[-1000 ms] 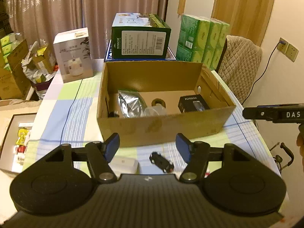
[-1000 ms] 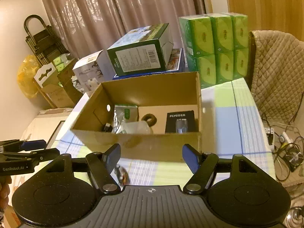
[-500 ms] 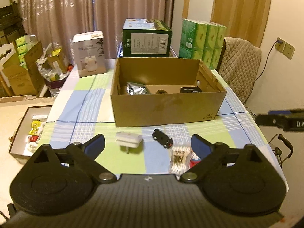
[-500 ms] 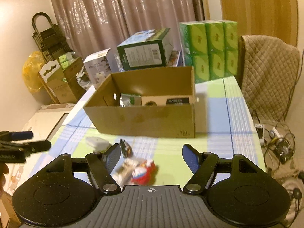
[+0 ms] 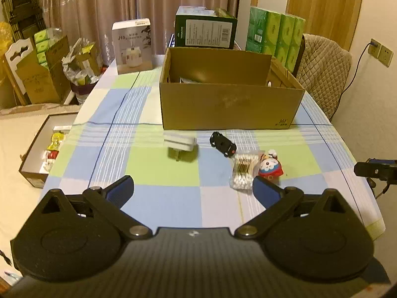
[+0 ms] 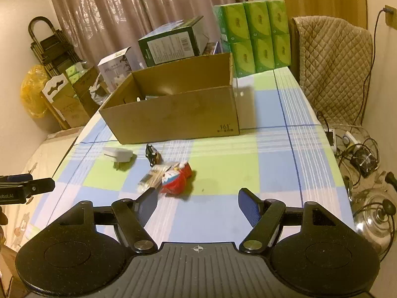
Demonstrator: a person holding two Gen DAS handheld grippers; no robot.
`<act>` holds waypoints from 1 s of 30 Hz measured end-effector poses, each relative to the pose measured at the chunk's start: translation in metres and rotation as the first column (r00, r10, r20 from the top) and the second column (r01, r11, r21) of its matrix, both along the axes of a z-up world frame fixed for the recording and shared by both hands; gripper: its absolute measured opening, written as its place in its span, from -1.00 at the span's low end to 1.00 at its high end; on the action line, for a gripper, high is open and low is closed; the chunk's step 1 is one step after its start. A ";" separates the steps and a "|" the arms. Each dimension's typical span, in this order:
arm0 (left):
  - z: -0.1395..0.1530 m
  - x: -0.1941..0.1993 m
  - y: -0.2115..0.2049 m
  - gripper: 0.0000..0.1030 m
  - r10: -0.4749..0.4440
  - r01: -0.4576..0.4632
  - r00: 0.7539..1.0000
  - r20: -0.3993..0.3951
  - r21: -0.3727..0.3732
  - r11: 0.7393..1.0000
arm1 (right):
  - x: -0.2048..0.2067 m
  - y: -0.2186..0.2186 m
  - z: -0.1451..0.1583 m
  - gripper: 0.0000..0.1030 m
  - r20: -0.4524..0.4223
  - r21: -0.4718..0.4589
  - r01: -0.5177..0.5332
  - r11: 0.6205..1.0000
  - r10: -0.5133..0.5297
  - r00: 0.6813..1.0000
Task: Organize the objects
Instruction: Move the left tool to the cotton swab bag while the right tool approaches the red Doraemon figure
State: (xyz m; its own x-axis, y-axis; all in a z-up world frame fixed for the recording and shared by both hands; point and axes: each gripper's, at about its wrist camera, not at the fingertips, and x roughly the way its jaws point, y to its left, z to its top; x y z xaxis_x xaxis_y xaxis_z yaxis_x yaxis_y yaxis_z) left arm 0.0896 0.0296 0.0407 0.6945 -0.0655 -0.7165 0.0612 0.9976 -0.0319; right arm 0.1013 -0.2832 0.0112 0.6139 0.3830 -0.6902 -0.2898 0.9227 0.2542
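An open cardboard box (image 5: 230,106) (image 6: 173,114) stands mid-table on the checked cloth. In front of it lie a white plug adapter (image 5: 180,144) (image 6: 117,153), a small black toy car (image 5: 222,144) (image 6: 151,153), a clear pack of cotton swabs (image 5: 243,171) (image 6: 151,176) and a red Doraemon toy (image 5: 270,167) (image 6: 177,177). My left gripper (image 5: 193,191) is open and empty, near the table's front edge. My right gripper (image 6: 198,206) is open and empty, just short of the Doraemon toy.
Behind the box stand a green carton (image 5: 206,28), a white appliance box (image 5: 132,47) and green tissue packs (image 5: 275,37). A quilted chair (image 6: 332,67) is at the right. A tray of small items (image 5: 47,146) sits on the floor to the left; cables and a fan (image 6: 364,159) lie to the right.
Both grippers have pulled back from over the box towards the front edge and lower. The box contents are now mostly hidden, and the loose items in front have come into view.
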 end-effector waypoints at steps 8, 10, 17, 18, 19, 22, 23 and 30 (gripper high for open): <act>-0.009 -0.003 -0.003 0.95 0.000 0.000 1.000 -0.021 -0.003 1.000 | -0.001 0.001 -0.004 0.34 -0.008 0.001 -0.001 1.000 0.001 1.000; -0.011 -0.002 -0.004 0.95 -0.003 0.003 1.000 -0.028 -0.006 1.000 | -0.001 0.001 -0.005 0.34 -0.008 -0.001 -0.003 1.000 0.003 1.000; -0.022 0.003 -0.009 0.95 -0.027 0.027 0.998 -0.052 0.002 1.000 | 0.001 0.005 -0.014 0.34 -0.024 -0.014 -0.012 1.000 0.012 1.000; -0.024 0.004 -0.010 0.95 -0.031 0.031 0.998 -0.055 0.005 1.000 | 0.001 0.005 -0.015 0.34 -0.026 -0.017 -0.013 1.000 0.012 1.000; -0.026 0.005 -0.010 0.94 -0.034 0.034 0.998 -0.059 0.005 0.999 | 0.003 0.005 -0.017 0.34 -0.029 -0.020 -0.013 1.000 0.013 1.000; -0.032 0.010 -0.011 0.93 -0.049 0.049 0.996 -0.072 -0.003 0.999 | 0.007 0.006 -0.022 0.34 -0.041 -0.023 -0.011 1.000 0.010 0.999; -0.035 0.012 -0.012 0.93 -0.054 0.053 0.996 -0.078 -0.004 0.999 | 0.008 0.006 -0.025 0.34 -0.049 -0.019 -0.011 1.000 0.010 0.999; -0.051 0.036 -0.023 0.79 -0.109 0.107 0.988 -0.111 -0.023 0.994 | 0.024 0.011 -0.038 0.34 -0.082 -0.010 -0.017 1.000 0.016 0.996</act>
